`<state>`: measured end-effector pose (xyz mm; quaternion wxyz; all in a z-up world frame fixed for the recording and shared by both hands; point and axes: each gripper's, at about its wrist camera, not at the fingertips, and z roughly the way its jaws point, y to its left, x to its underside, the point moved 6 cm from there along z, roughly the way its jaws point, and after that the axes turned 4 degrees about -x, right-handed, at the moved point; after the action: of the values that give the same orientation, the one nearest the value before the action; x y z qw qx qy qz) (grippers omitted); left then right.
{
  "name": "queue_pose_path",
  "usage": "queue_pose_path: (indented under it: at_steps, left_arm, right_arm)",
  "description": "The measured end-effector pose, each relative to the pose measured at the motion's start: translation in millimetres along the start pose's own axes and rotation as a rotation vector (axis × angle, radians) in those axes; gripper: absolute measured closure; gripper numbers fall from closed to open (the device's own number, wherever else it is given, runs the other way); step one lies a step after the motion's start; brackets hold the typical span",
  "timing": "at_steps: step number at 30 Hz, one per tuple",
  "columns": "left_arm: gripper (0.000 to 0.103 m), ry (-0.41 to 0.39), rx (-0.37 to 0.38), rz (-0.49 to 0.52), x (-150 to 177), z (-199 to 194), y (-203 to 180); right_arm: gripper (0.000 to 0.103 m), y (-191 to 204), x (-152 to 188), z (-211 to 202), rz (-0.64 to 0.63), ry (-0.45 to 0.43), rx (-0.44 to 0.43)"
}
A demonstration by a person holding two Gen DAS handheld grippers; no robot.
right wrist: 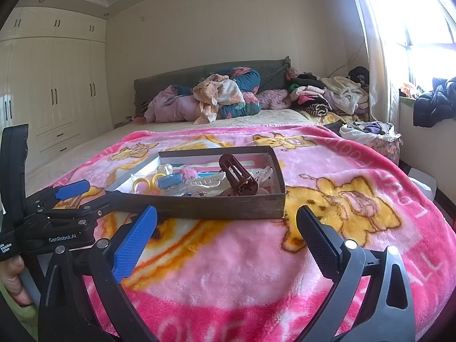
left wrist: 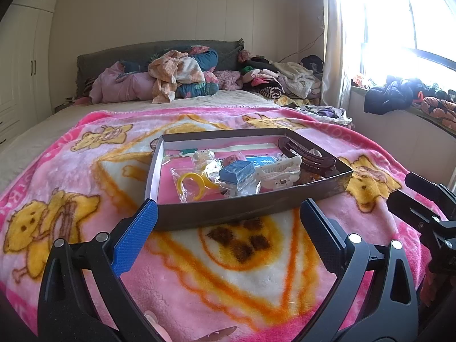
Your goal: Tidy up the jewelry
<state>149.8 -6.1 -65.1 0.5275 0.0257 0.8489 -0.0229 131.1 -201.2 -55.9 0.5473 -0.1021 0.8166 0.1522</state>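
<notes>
A shallow dark cardboard box sits on the pink blanket. It holds a brown hair claw, a white hair claw, a blue packet, yellow rings in a clear bag and other small items. My left gripper is open and empty just short of the box's near wall. My right gripper is open and empty near the box's near right corner. The left gripper also shows at the left in the right wrist view.
The pink cartoon blanket covers the near half of the bed. Piles of bedding and clothes lie by the headboard. A bag of clothes and a window sill with garments are at the right. Wardrobes stand at the left.
</notes>
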Motion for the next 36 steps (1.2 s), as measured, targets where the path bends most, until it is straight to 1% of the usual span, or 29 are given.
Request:
queue_pose_path:
  at_steps: [9,18,20,23,29,32,34,36]
  left_arm:
    - [0.012,0.001,-0.002,0.002,0,0,0]
    - [0.011,0.011,0.025,0.004,2,-1,1]
    - [0.011,0.029,0.029,-0.004,4,1,4]
    - [0.012,0.054,-0.02,-0.005,5,6,5]
    - [0.011,0.092,-0.012,-0.032,6,13,9]
    - [0.012,0.126,-0.006,-0.067,4,21,24]
    - [0.011,0.145,-0.057,-0.107,1,30,48]
    - [0.012,0.164,-0.118,-0.185,-5,42,85]
  right_arm:
    - [0.007,0,1,0,0.0,0.002,0.001]
    - [0.007,2,1,2,0.001,0.017,0.002]
    - [0.007,2,1,4,0.0,0.02,0.002]
    - [0.007,0,2,5,0.008,0.023,0.0]
    - [0.007,-5,2,4,0.03,0.017,0.0]
    - [0.007,-15,-2,2,0.071,0.013,-0.002]
    - [0.007,-26,-6,4,0.083,0.029,0.025]
    - [0.006,-46,-13,8,0.089,0.061,0.06]
